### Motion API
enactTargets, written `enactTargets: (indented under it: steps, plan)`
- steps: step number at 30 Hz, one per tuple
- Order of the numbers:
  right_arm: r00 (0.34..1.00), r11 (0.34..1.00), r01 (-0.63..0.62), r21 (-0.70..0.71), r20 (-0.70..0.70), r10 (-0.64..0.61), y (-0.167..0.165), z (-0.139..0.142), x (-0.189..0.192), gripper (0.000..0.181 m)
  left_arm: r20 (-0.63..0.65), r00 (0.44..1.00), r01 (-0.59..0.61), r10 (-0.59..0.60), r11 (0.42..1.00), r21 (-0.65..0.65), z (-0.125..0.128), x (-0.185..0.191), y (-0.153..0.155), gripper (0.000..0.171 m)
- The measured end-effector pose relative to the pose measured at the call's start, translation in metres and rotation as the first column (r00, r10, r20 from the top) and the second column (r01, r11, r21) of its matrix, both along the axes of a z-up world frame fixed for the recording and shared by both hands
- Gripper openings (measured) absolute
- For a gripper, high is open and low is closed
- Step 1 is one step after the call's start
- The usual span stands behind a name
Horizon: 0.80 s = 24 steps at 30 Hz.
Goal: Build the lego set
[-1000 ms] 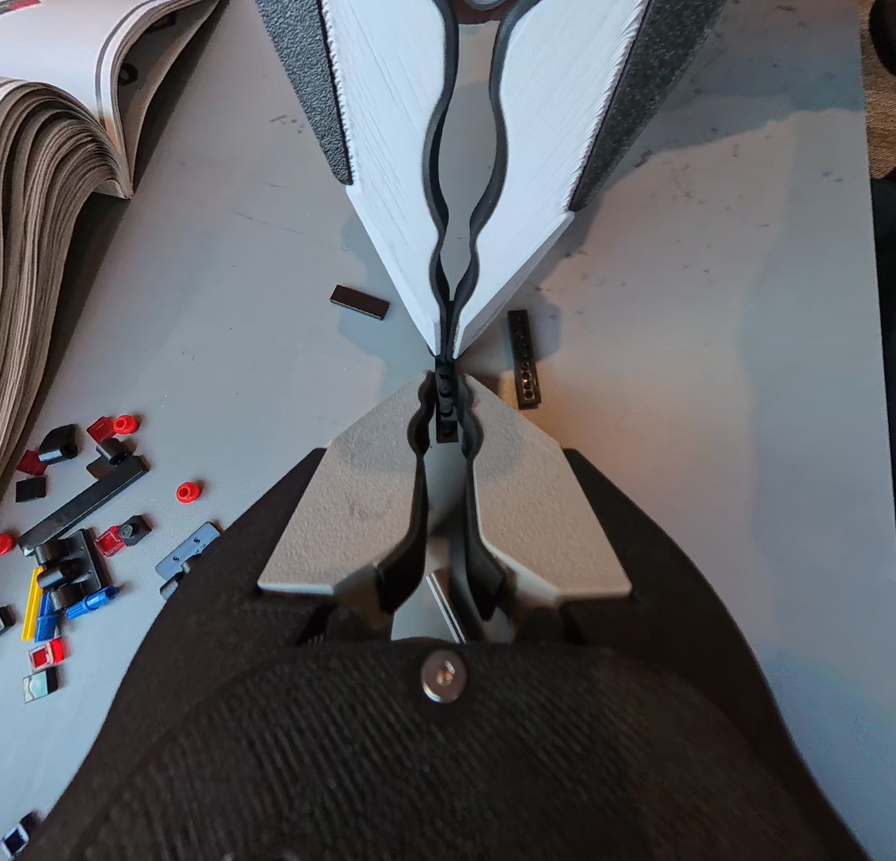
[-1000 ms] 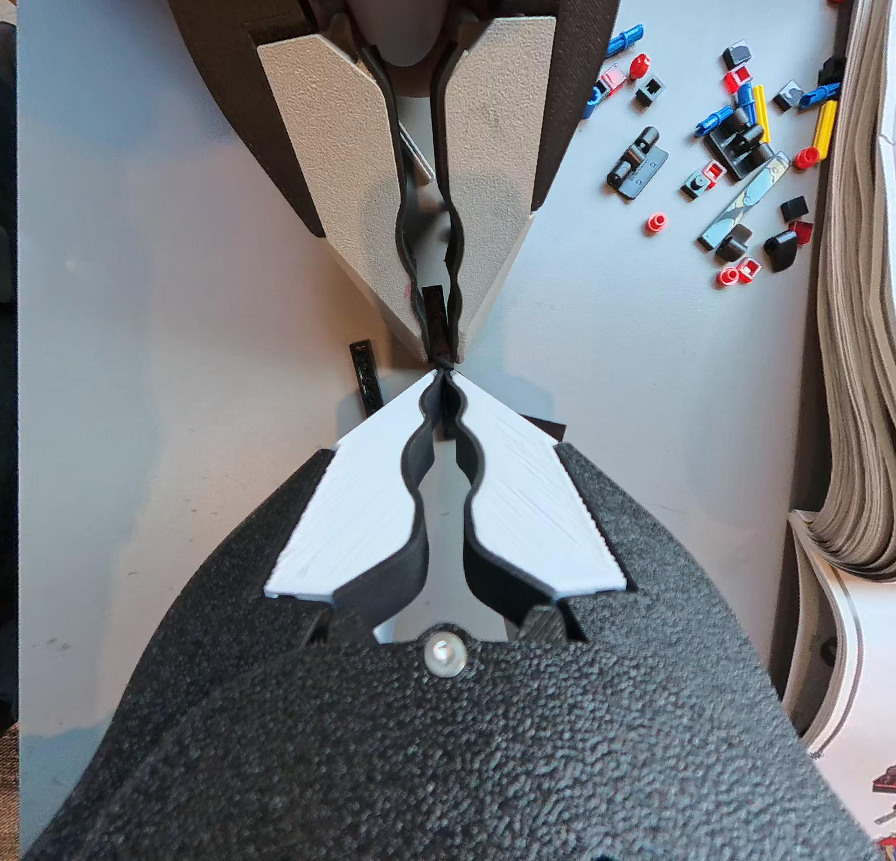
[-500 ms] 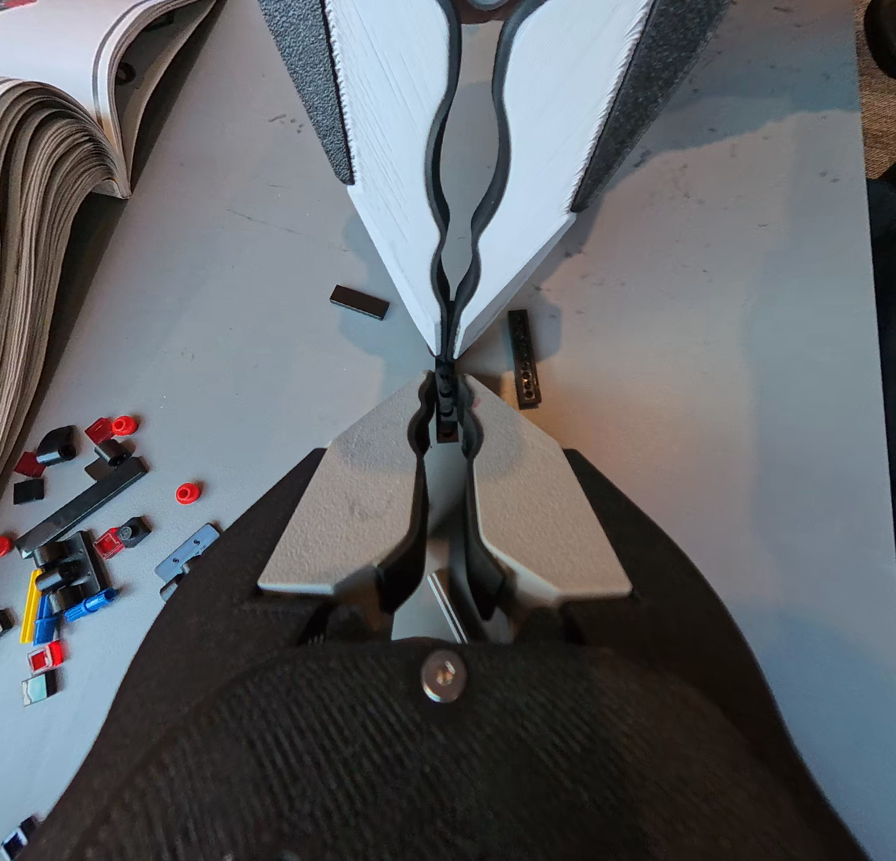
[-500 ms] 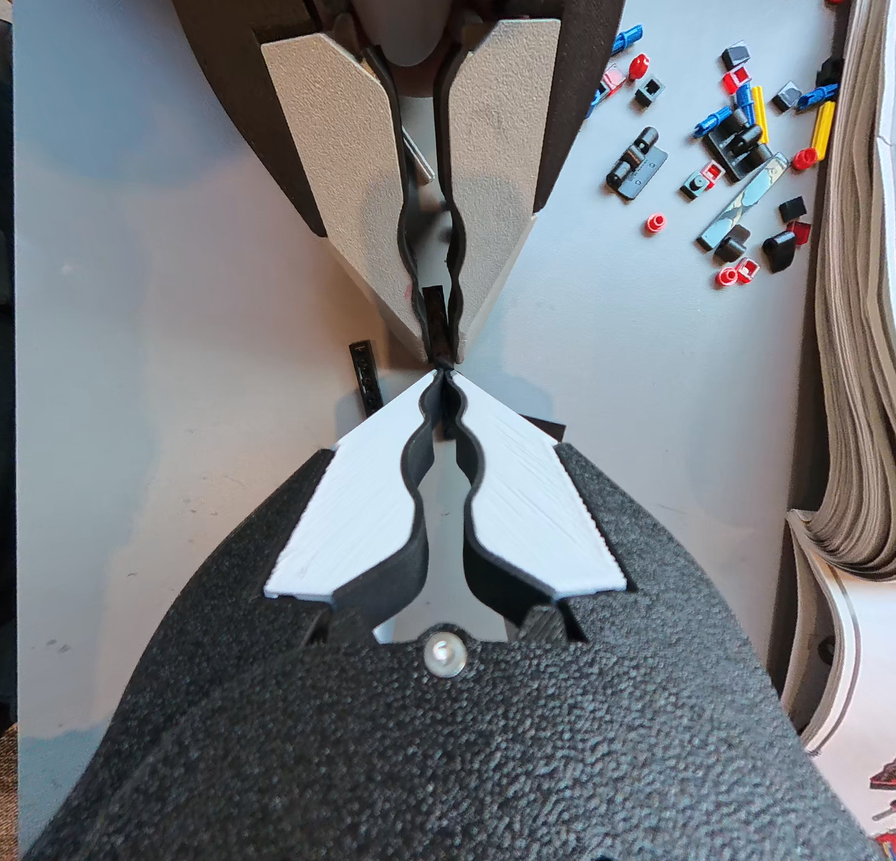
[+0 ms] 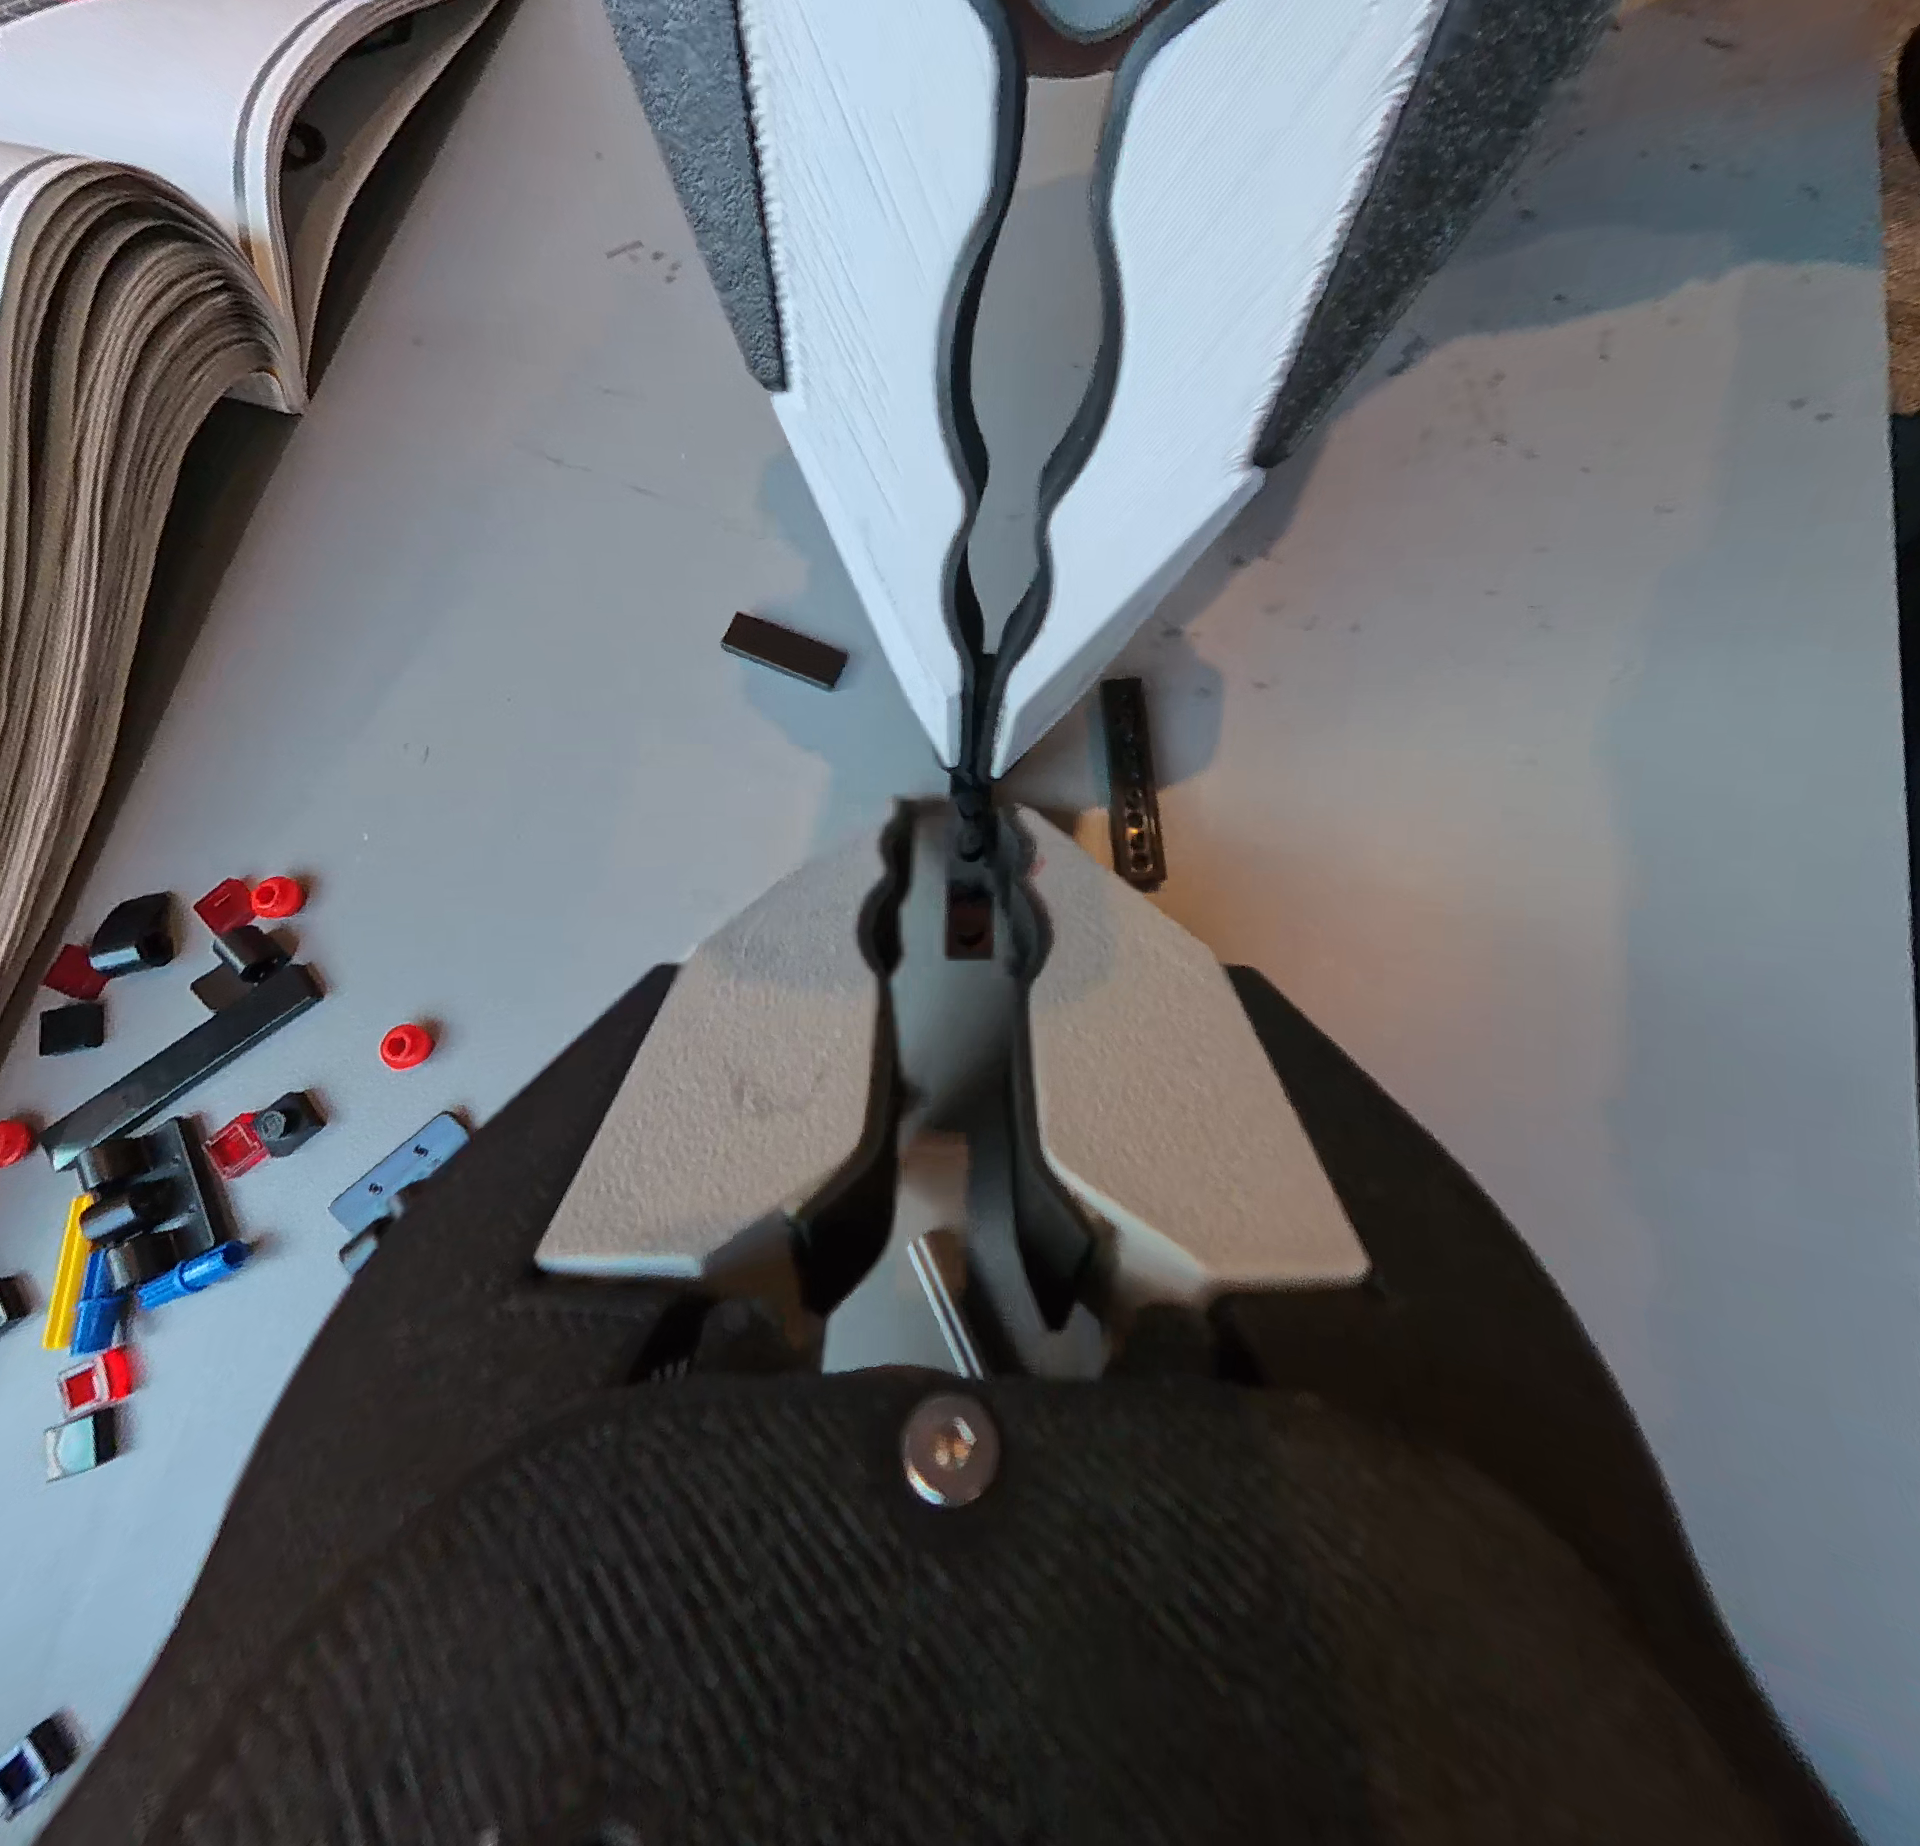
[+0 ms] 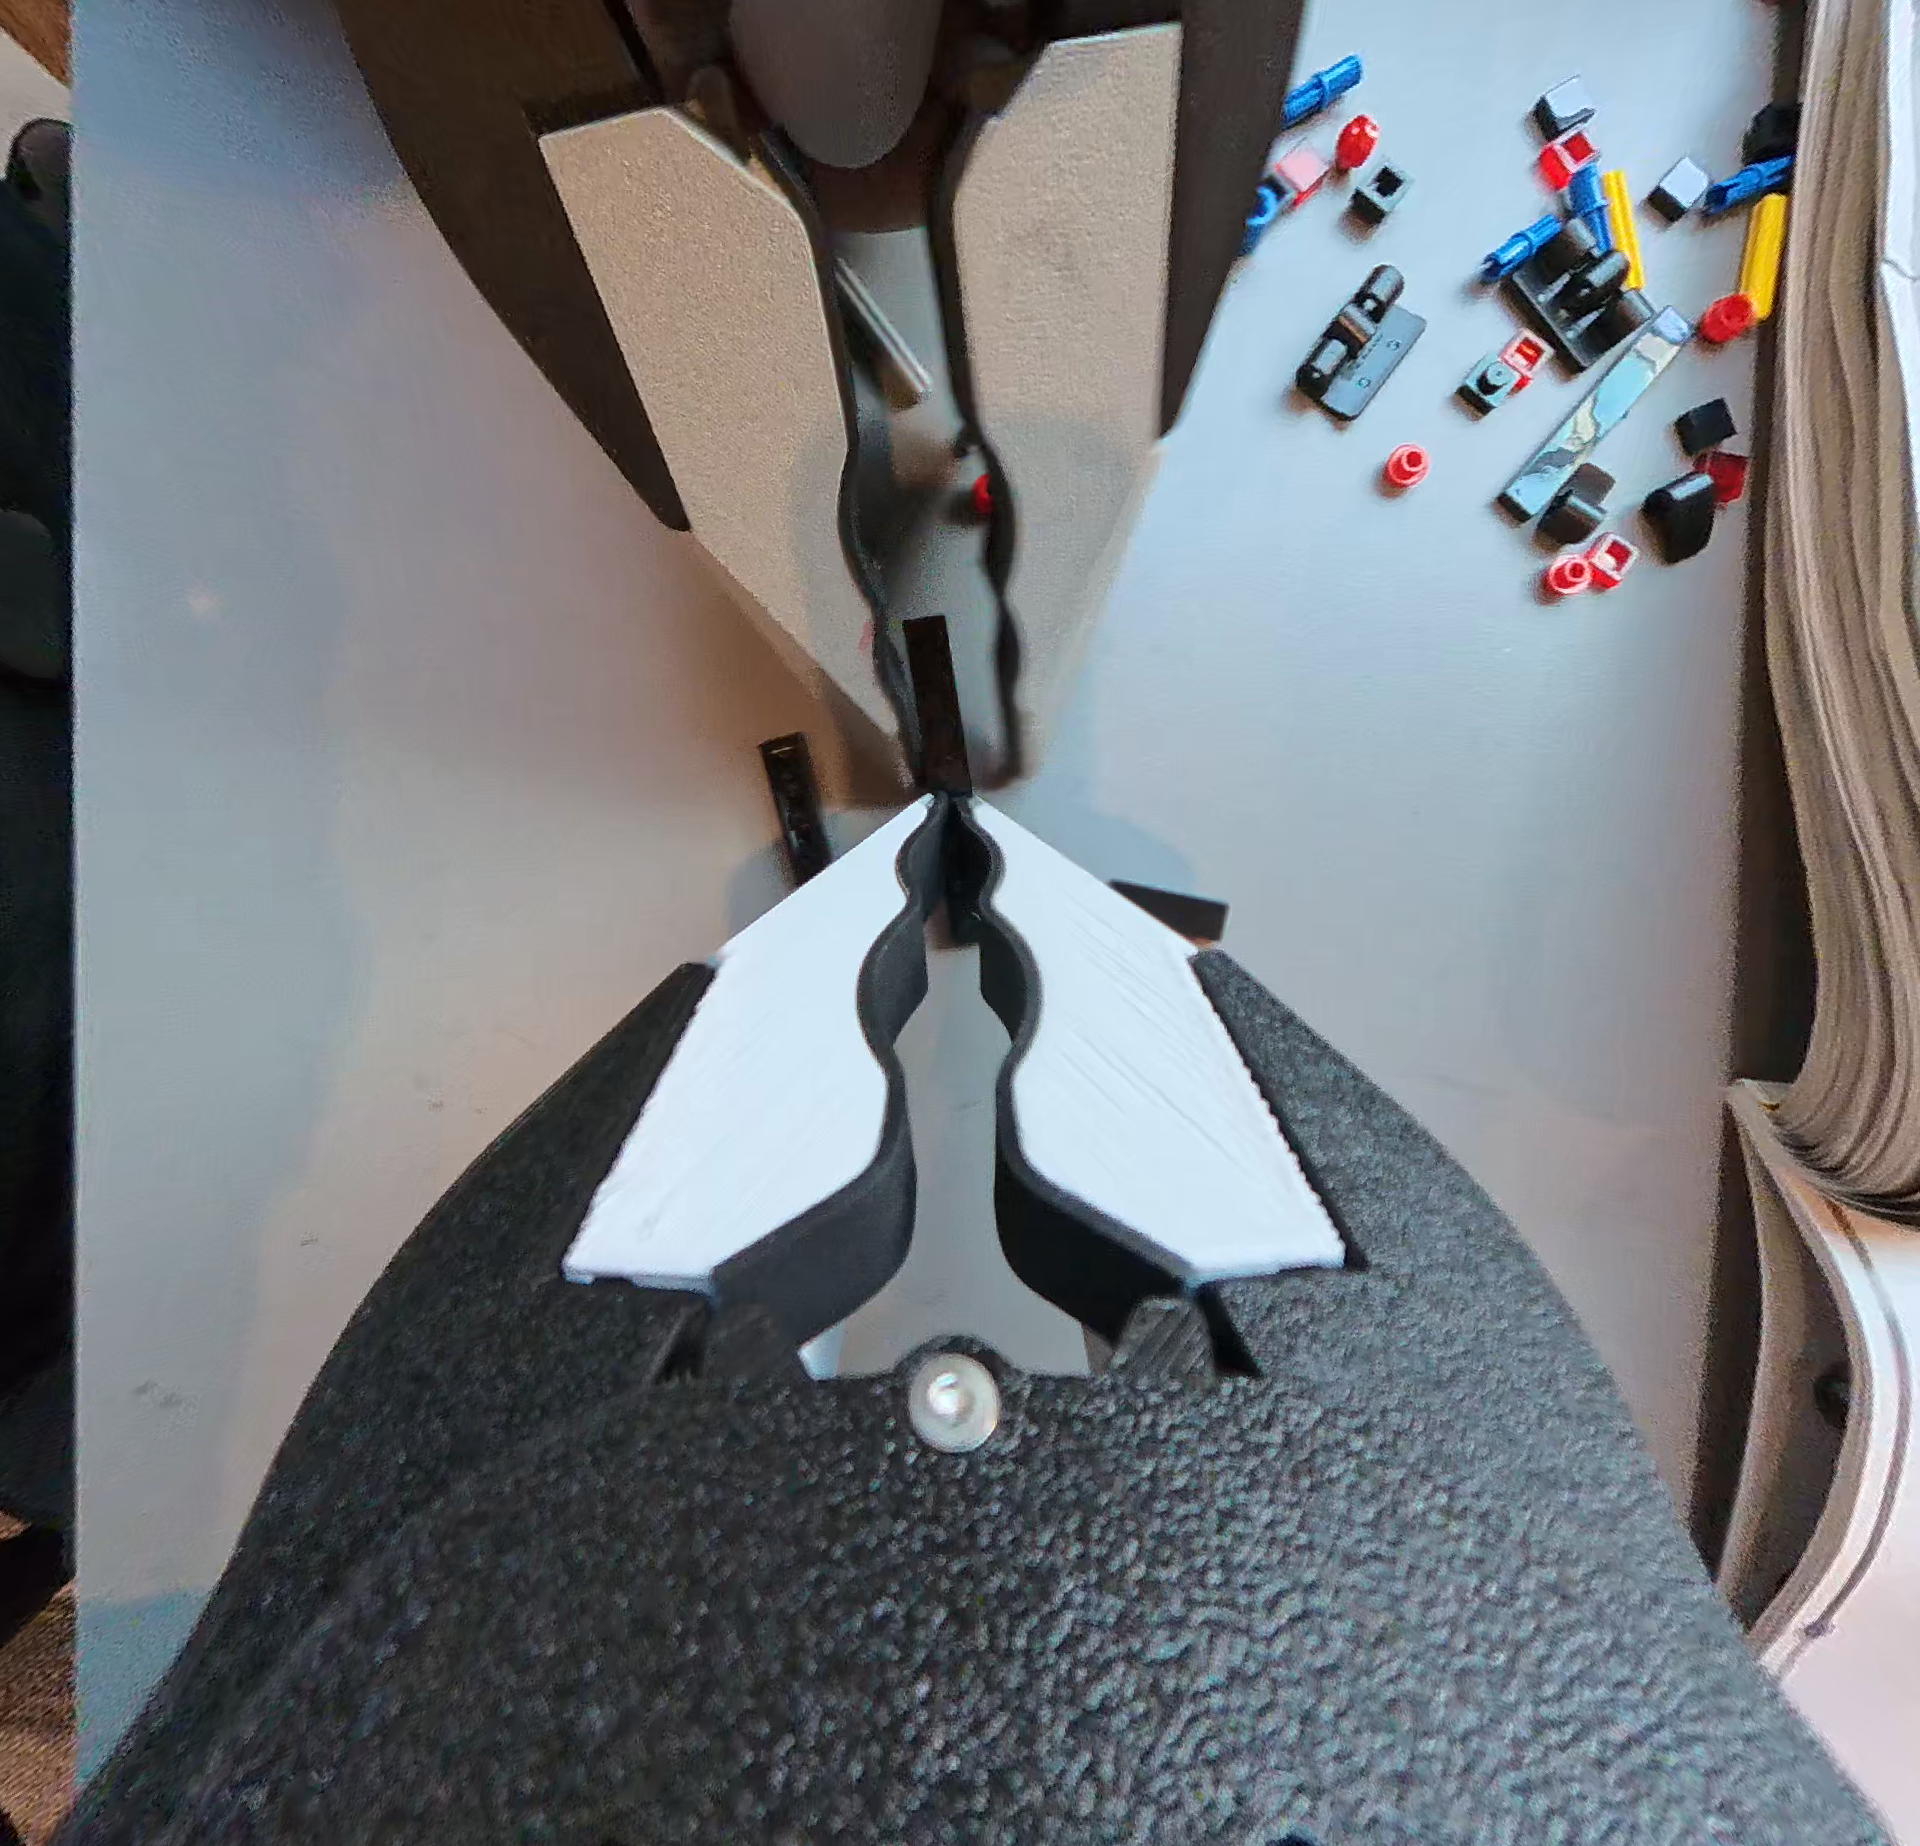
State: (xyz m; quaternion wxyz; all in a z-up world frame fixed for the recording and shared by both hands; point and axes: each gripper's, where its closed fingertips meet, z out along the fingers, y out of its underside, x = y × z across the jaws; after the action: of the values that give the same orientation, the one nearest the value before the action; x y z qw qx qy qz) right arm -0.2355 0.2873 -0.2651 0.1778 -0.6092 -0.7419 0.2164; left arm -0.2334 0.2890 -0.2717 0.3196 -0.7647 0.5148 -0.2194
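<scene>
**Handover of a thin black plate, tip to tip**

Both grippers meet mid-table, nose to nose. Right gripper [image 6: 951,809] with white fingers is clenched on one end of a narrow black plate [image 6: 940,700]. Left gripper [image 5: 961,840] with grey fingers has its jaws parted around the other end, the left finger clear of it, so it looks released. Judgement: a pass or regrip between grippers, plate now carried by the right one.

Loose parts: a black tile [image 5: 784,650] and a holed black beam [image 5: 1135,783] just beside the tips, small red, blue and black pieces [image 6: 1579,269] near the table edge by the open manual [image 5: 135,269].

Next probably calls for the left gripper backing straight off without knocking the plate askew.
</scene>
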Motion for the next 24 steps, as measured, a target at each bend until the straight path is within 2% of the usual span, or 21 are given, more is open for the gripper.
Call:
enactTargets:
  steps: [1, 5, 7, 9, 11, 13, 14, 16, 18, 20, 24]
  plan:
    - [1.0, 1.0, -0.003, -0.004, -0.002, 0.003, -0.002, 0.001, 0.001, 0.005, -0.003, 1.0, -0.009, 0.009, 1.0, 0.001, 0.0, 0.001, 0.001, 0.029]
    - [0.994, 0.997, 0.072, -0.008, -0.078, -0.072, 0.001, 0.02, 0.002, 0.017, 0.031, 0.998, -0.062, 0.061, 0.998, 0.02, 0.012, -0.001, 0.007, 0.059]
    - [0.98, 0.99, 0.141, 0.029, -0.146, -0.136, 0.009, 0.035, 0.005, 0.02, 0.08, 0.988, -0.136, 0.129, 0.988, 0.076, 0.029, -0.006, 0.02, 0.079]
    - [0.936, 0.965, 0.254, 0.061, -0.267, -0.23, 0.021, 0.056, 0.006, 0.019, 0.171, 0.959, -0.254, 0.226, 0.954, 0.16, 0.054, -0.015, 0.04, 0.084]
    - [0.848, 0.885, 0.451, 0.115, -0.364, -0.385, 0.05, 0.074, 0.014, 0.019, 0.256, 0.899, -0.415, 0.354, 0.875, 0.25, 0.077, -0.031, 0.066, 0.073]
    - [0.729, 0.739, 0.647, 0.186, -0.436, -0.528, 0.084, 0.09, 0.027, 0.018, 0.287, 0.816, -0.575, 0.502, 0.751, 0.324, 0.093, -0.053, 0.093, 0.059]
    - [0.666, 0.673, 0.715, 0.187, -0.474, -0.576, 0.095, 0.099, 0.031, 0.018, 0.3, 0.77, -0.638, 0.563, 0.681, 0.36, 0.1, -0.063, 0.106, 0.058]
    - [0.587, 0.601, 0.781, 0.168, -0.525, -0.616, 0.105, 0.114, 0.03, 0.019, 0.312, 0.667, -0.737, 0.676, 0.54, 0.405, 0.106, -0.081, 0.129, 0.058]
    - [0.535, 0.547, 0.82, 0.168, -0.564, -0.629, 0.109, 0.124, 0.029, 0.019, 0.311, 0.581, -0.796, 0.752, 0.445, 0.409, 0.105, -0.094, 0.142, 0.061]
    - [0.5, 0.519, 0.84, 0.155, -0.591, -0.633, 0.109, 0.128, 0.026, 0.019, 0.328, 0.521, -0.833, 0.788, 0.385, 0.398, 0.105, -0.1, 0.148, 0.066]
    - [0.465, 0.512, 0.851, 0.115, -0.618, -0.634, 0.099, 0.127, 0.017, 0.023, 0.345, 0.474, -0.857, 0.81, 0.334, 0.393, 0.107, -0.099, 0.147, 0.067]
